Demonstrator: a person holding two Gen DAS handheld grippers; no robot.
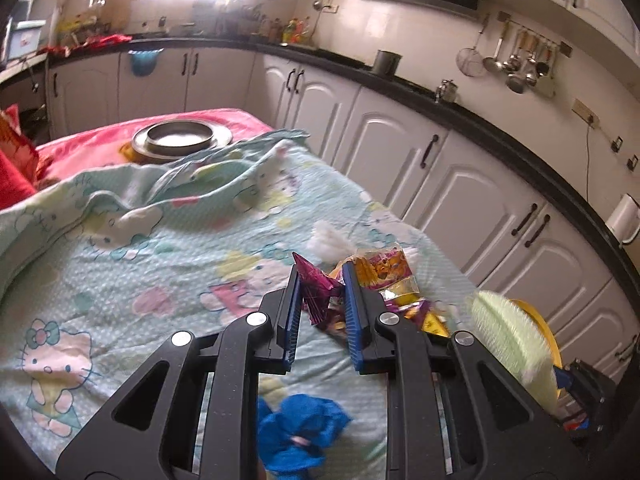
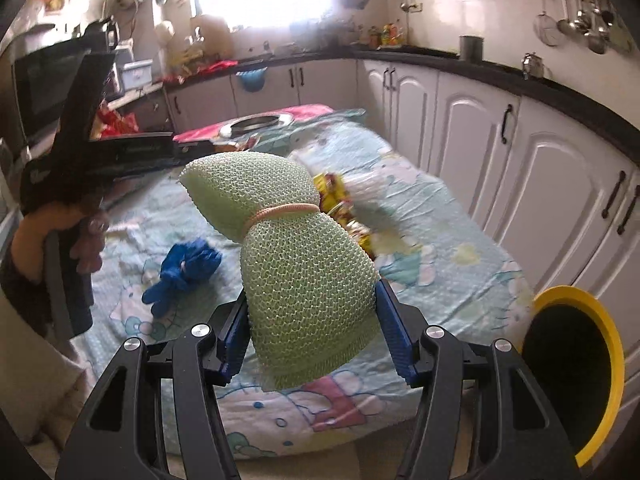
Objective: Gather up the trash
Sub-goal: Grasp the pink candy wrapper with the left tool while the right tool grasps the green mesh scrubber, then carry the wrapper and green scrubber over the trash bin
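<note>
**Both claws loaded over the bed**

Left wrist: the left gripper (image 1: 322, 292) is clenched on a crumpled magenta wrapper (image 1: 318, 300); more wrappers (image 1: 396, 280) lie at 1 o'clock near the bed's edge.

Right wrist: the right gripper (image 2: 314, 334) grasps a green mesh sponge (image 2: 296, 264); the yellow-rimmed bin (image 2: 576, 376) stands off the bed at 4 o'clock, and a blue glove (image 2: 184, 272) lies at 9.

i see a soft foam net (image 2: 304, 280), glossy crinkled foil wrappers (image 1: 384, 280), a matt cotton sheet (image 1: 160, 248), a shiny metal plate (image 1: 180, 138).
</note>
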